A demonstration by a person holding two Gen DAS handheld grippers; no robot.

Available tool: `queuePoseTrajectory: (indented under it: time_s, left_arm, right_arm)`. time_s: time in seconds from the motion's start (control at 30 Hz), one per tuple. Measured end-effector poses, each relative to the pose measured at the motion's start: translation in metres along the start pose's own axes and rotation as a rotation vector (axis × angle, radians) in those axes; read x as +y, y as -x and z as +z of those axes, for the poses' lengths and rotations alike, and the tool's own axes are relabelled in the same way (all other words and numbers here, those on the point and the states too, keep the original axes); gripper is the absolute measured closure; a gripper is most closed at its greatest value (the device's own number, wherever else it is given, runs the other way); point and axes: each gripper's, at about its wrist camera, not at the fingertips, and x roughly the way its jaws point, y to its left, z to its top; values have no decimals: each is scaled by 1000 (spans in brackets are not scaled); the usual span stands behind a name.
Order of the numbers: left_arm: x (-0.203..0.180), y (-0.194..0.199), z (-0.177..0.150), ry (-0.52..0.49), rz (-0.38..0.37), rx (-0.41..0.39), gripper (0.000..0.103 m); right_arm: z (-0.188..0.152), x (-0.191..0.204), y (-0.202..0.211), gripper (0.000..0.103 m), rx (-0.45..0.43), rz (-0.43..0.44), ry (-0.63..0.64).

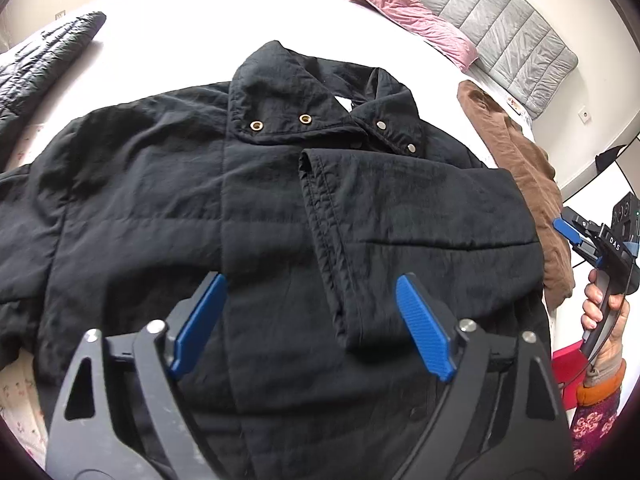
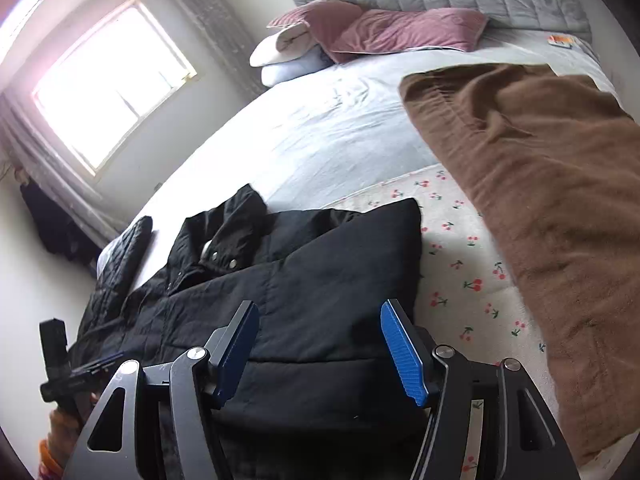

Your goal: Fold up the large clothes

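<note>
Jacket first: we see a large black padded one lying face up on the bed, collar toward the pillows, with one sleeve already laid across the chest. We judge it soft and limp, with some bulk from the padding, so it will sag and drag when lifted by one point, and the smooth shell may slide between the blue pads. Our left tongs hover spread wide above the lower front, gripping nothing; our right tongs are likewise spread and empty, at the folded side of the garment. For the other sleeve (it runs off to the left in the left wrist view) we would pinch at the cuff or along a stitched seam, where the cloth is doubled and firmer, taking several layers at once. A brown garment lies just beside the jacket, and a dark quilted one lies near its other shoulder; both could snag a sweeping fold.
</note>
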Motion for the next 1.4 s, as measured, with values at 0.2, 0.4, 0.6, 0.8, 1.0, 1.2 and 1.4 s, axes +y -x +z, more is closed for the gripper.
queuePoseTrajectory:
  time_s: [0.2, 0.4, 0.6, 0.8, 1.0, 1.2, 1.4]
  left_arm:
    - [4, -59, 25, 127, -77, 2, 61]
    - [-7, -40, 22, 143, -138, -157, 95]
    - [-25, -66, 9, -16, 48, -116, 82]
    - [-63, -17, 9, -176, 99, -252, 47]
    - [-101, -41, -24, -325, -41, -127, 36]
    - [-95, -61, -54, -355, -27, -116, 34]
    - [-83, -22, -45, -225, -27, -74, 22]
  right_arm:
    - [19, -71, -56, 40, 36, 44, -264]
    - [33, -58, -62, 95, -100, 165, -201]
    - [35, -57, -77, 84, -75, -131, -111]
    - [15, 1, -26, 75, -154, -204, 98]
    - [-51, 58, -23, 54, -71, -209, 353]
    - [-94, 31, -56, 54, -10, -332, 423]
    - [-84, 59, -8, 39, -35, -291, 320]
